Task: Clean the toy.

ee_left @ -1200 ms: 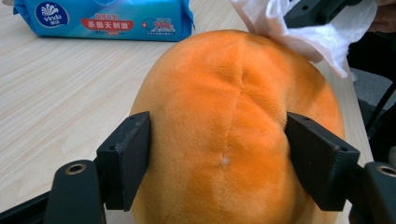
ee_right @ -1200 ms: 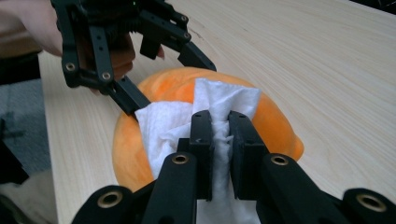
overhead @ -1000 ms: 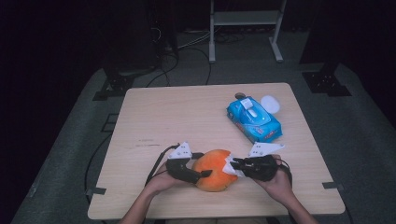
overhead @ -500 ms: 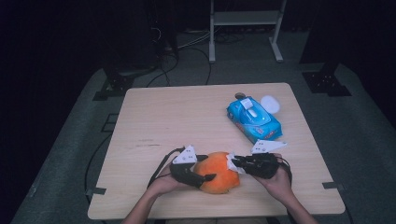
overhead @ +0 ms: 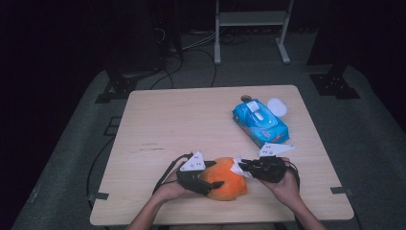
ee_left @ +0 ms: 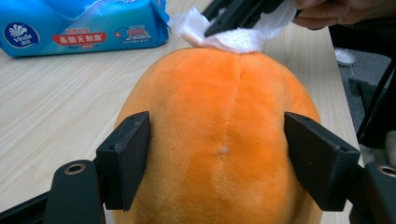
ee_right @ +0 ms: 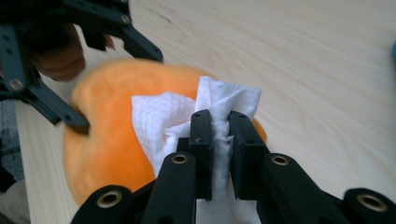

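Orange plush (overhead: 225, 178) shifted; Vinda wipes pack (ee_left: 84, 25) legible.

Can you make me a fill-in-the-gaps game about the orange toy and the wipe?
1. The left gripper holds the plush toy, whose colour is ____.
2. The right gripper is shut on a white ____.
3. The wipe is pressed against the ____.
4. The wipes pack on the table is coloured ____.

Missing words: orange; wipe; toy; blue

Orange plush toy (ee_left: 219, 135), white wipe (ee_right: 163, 121), blue pack (overhead: 261, 122)
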Motion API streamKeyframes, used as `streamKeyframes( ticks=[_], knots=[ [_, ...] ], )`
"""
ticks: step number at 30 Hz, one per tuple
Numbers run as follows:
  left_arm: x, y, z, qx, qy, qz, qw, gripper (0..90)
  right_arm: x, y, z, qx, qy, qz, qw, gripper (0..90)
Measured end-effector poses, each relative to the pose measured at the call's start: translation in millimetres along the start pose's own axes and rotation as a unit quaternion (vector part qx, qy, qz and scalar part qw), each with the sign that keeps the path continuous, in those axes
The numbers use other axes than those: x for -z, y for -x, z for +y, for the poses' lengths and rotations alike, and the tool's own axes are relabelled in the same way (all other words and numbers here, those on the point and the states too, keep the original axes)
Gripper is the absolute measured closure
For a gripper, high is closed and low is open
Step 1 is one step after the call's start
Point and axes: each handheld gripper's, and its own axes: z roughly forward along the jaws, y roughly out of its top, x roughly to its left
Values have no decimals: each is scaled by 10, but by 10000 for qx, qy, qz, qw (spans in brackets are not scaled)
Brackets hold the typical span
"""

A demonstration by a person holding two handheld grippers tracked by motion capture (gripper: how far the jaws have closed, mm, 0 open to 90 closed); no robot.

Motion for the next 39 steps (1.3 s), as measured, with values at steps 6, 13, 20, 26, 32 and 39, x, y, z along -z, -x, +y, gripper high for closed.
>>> streamKeyframes(
  ticks=[6,13,20,26,32,39],
  knots=[
    [-36,59,41,-107,-63,72,9999,254,78,-36,48,31,143,-27,9999,798],
    [23,49,97,-6,22,-145,9999,194,-27,-106,72,232,13,149,9996,796],
    [-8,-64,31,610,-161,-160,9979,143,49,-37,-8,175,-23,156,9997,796],
    [-39,100,103,38,-322,-9,9995,217,98,-253,136,577,233,281,9977,791],
    [-17,65,55,80,-285,-8,9996,231,78,-194,58,678,34,107,9976,792],
    [-30,107,84,-53,-353,47,9994,229,163,-113,4,391,89,45,9992,792]
  ],
)
